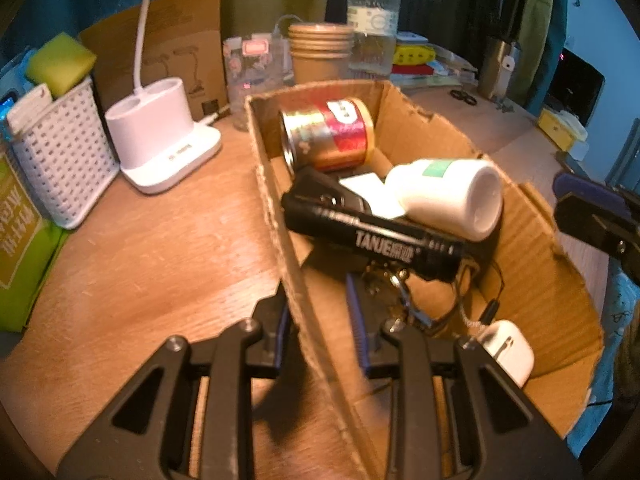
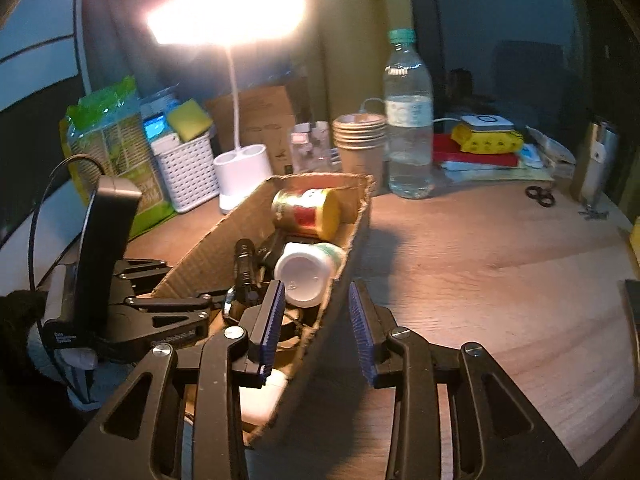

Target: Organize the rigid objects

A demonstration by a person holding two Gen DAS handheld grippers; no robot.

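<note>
An open cardboard box (image 1: 532,232) lies on the wooden table. Inside it are a gold and red tin (image 1: 328,136), a white bottle (image 1: 444,196) on its side, a black flashlight (image 1: 372,236), a tangle of keys and cord (image 1: 400,292) and a small white case (image 1: 508,348). My left gripper (image 1: 318,316) straddles the box's left wall, which runs slantwise between the pads and touches them. My right gripper (image 2: 316,324) straddles the opposite wall (image 2: 336,304), open, with a gap on each side. The tin (image 2: 308,212) and bottle (image 2: 308,272) also show in the right wrist view.
A lit desk lamp with a white base (image 1: 160,136), a white basket (image 1: 64,160), stacked paper cups (image 1: 320,56) and a water bottle (image 2: 408,120) crowd the back. Scissors (image 2: 540,196) lie at the far right. Bare tabletop (image 2: 500,280) stretches right of the box.
</note>
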